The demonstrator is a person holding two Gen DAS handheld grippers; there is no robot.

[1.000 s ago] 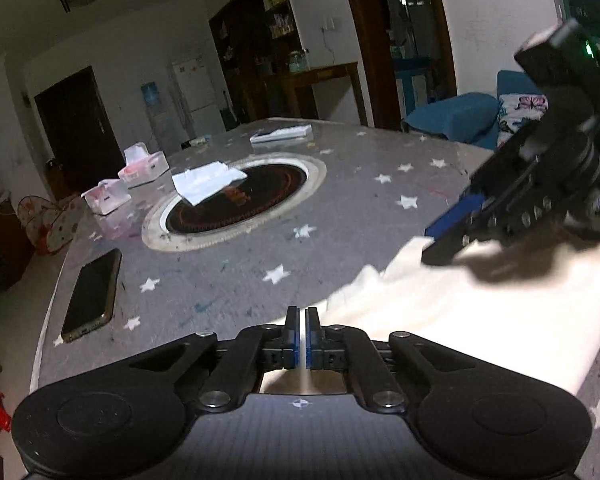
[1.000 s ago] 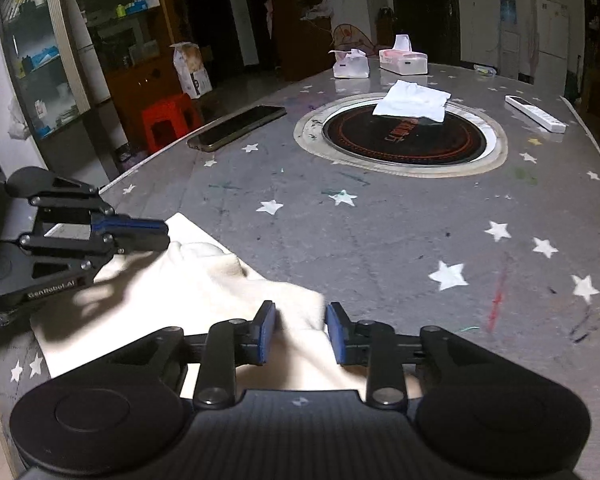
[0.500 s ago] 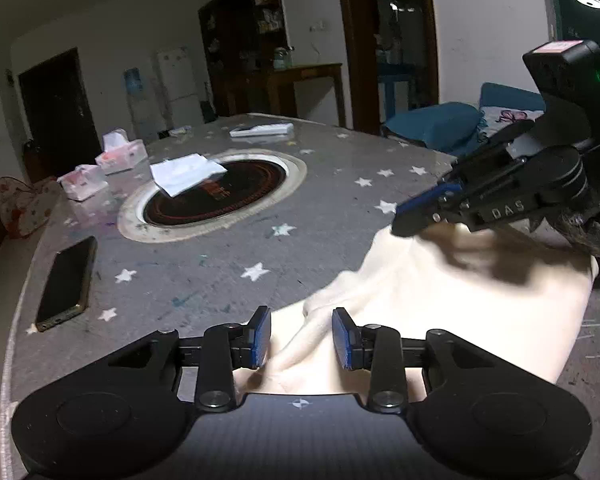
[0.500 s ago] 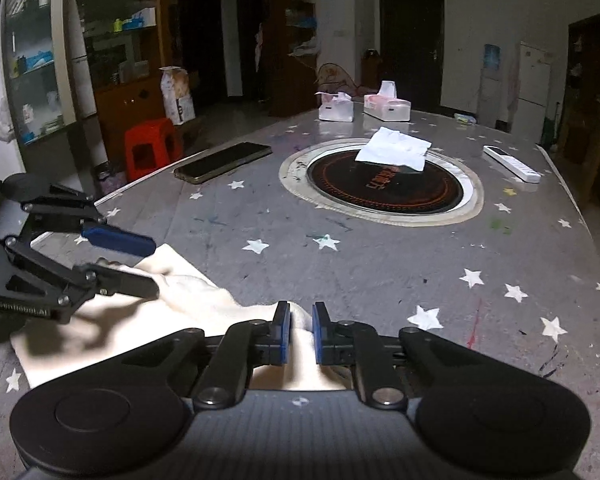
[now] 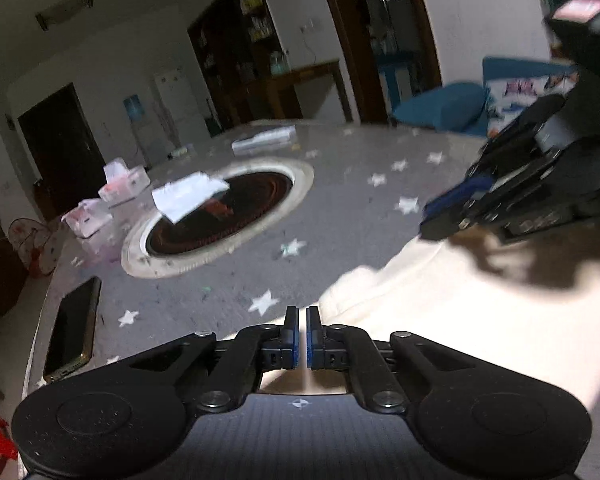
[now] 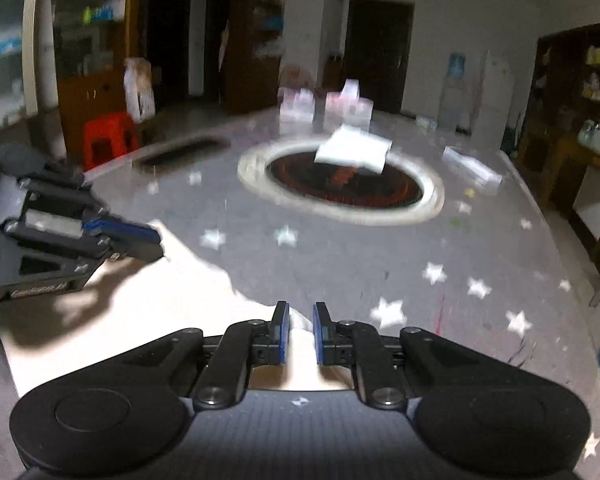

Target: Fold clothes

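Observation:
A cream cloth (image 5: 460, 300) lies spread on the near part of the grey star-patterned table (image 5: 340, 220). My left gripper (image 5: 302, 336) is shut on the cloth's near edge, with only a thin strip of fabric between its blue pads. In the right wrist view it reaches in from the left (image 6: 152, 240) over the cloth (image 6: 160, 300). My right gripper (image 6: 299, 320) has a raised fold of cloth filling the gap between its pads, and its jaws are opening slightly. In the left wrist view it hangs over the cloth's far right edge (image 5: 436, 220).
A round dark hotplate (image 5: 220, 216) sits in the table's middle with a white tissue (image 5: 188, 194) on it. A phone (image 5: 74, 324) lies near the left edge. Two tissue boxes (image 5: 124, 180) and a white remote (image 5: 264, 140) stand further back. A red stool (image 6: 108, 136) is beside the table.
The left gripper opened, moved over the cloth and shut again on its edge. The right gripper closed on a fold of cloth, tilted up, and its jaws now stand a little wider.

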